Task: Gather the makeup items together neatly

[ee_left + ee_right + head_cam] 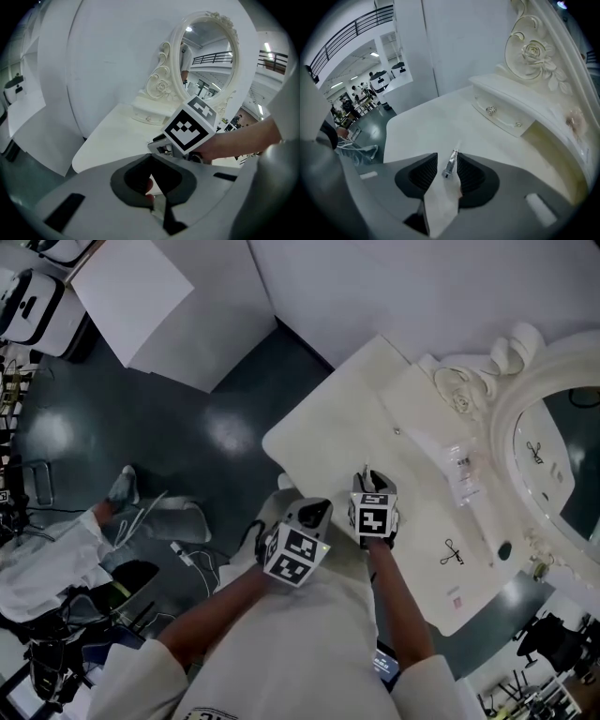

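Note:
My right gripper (372,482) hangs over the near part of the white vanity table (323,423), jaws tilted down. In the right gripper view a slim silver makeup stick (450,163) lies between the jaws (443,172); it rests against the right pad with a gap to the left pad, so the jaws stand open. My left gripper (313,513) is beside it at the table's near edge. Its jaw tips (151,157) meet; a pale and reddish patch shows behind them, and I cannot tell what it is. A black eyelash curler (452,554) lies to the right.
An ornate white mirror (553,442) stands at the table's far right, with a low drawer shelf (501,112) before it. A clear item (462,465) and a small dark item (504,549) lie near the mirror base. Past the table's left edge is dark floor (187,418).

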A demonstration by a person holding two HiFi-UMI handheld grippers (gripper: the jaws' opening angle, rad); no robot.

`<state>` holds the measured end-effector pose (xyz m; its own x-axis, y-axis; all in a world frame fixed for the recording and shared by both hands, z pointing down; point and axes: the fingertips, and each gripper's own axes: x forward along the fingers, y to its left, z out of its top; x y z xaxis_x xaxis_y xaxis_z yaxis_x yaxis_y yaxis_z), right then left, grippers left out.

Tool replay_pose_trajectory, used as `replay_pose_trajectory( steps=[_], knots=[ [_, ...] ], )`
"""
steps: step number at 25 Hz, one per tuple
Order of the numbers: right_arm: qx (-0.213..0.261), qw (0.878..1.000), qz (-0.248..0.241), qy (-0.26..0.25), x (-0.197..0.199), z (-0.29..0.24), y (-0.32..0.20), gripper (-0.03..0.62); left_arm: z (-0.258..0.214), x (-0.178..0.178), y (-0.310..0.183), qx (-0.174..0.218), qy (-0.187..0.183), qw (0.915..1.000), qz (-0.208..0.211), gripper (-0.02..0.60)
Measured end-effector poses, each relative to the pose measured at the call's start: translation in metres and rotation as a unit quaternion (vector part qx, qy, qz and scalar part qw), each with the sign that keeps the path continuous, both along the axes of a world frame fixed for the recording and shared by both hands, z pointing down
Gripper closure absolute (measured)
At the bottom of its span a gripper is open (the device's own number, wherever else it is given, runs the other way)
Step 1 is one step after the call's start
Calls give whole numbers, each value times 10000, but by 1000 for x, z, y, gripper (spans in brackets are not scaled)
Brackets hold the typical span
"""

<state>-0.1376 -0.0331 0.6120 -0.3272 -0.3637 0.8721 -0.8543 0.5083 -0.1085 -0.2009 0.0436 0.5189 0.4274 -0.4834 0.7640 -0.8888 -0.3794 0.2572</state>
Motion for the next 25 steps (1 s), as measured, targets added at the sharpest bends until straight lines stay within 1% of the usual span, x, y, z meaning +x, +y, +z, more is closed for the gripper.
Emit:
replay_pose_trajectory(
  steps=[3, 6, 11, 13, 16, 21, 25],
  knots=[
    [-55, 9998, 69, 161, 2, 7, -2, 473, 3, -7, 0, -46, 12, 10000, 10, 577],
    [-105, 9997, 149, 191, -1, 11, -6, 473, 6, -12, 0, -83, 25, 10000, 25, 577],
    [-265, 9981, 439, 341, 2, 18, -7, 474, 9, -19, -2, -128, 47, 9999, 35, 577],
    [-288, 9980, 425, 368, 3, 23, -8, 480, 10, -21, -3, -144, 49, 9999, 40, 577],
    [-183, 9983, 366, 415, 4, 29, -11, 499, 12, -26, -2, -164, 48, 9998, 29, 577],
    [-261, 9970, 466, 552, 7, 26, -9, 525, 16, -31, 0, -200, 60, 9998, -42, 577],
    [-276, 9973, 419, 533, 6, 24, -8, 526, 17, -29, 1, -204, 78, 9998, -44, 577]
  ],
)
